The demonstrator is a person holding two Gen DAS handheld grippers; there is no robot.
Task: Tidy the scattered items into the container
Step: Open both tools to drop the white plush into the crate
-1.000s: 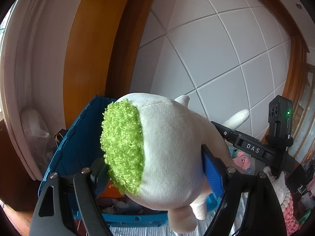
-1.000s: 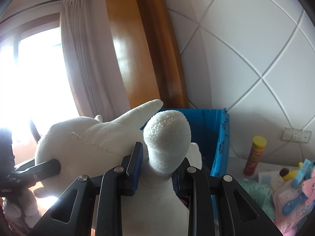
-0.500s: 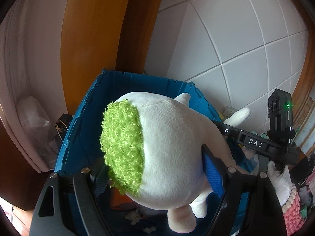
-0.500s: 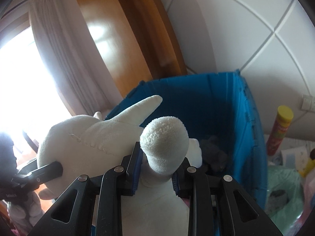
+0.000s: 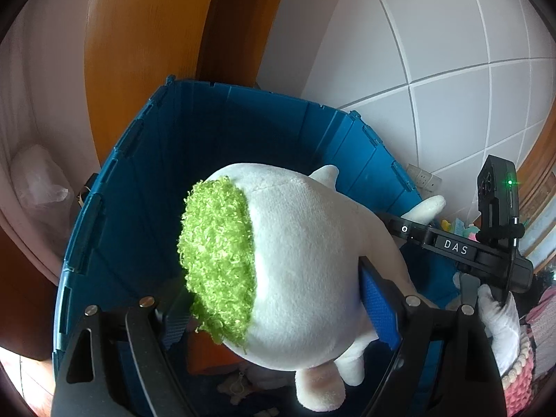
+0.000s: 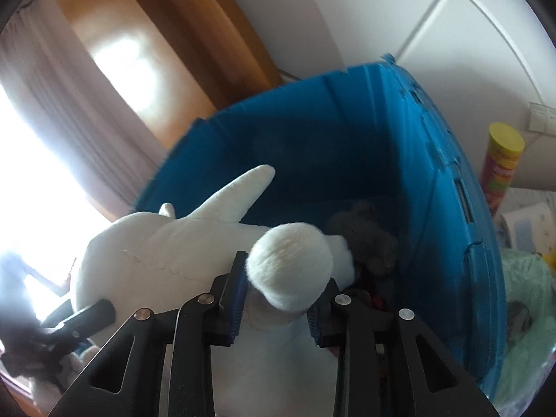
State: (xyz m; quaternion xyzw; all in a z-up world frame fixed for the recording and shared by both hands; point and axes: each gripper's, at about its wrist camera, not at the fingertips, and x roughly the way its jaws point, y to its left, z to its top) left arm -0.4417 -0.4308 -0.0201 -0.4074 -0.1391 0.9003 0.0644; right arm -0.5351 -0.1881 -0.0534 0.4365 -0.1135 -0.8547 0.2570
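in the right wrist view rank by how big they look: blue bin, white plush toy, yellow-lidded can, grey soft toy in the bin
1. blue bin
2. white plush toy, though it is nearest the camera, so its real rank is unsure
3 and 4. grey soft toy and yellow-lidded can look about alike; no ranking.

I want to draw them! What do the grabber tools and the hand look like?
Both are black. The left gripper has fingers with blue ribbed pads and silver bolts. The right gripper says "DAS" and shows a green light. The hand wears a white glove.
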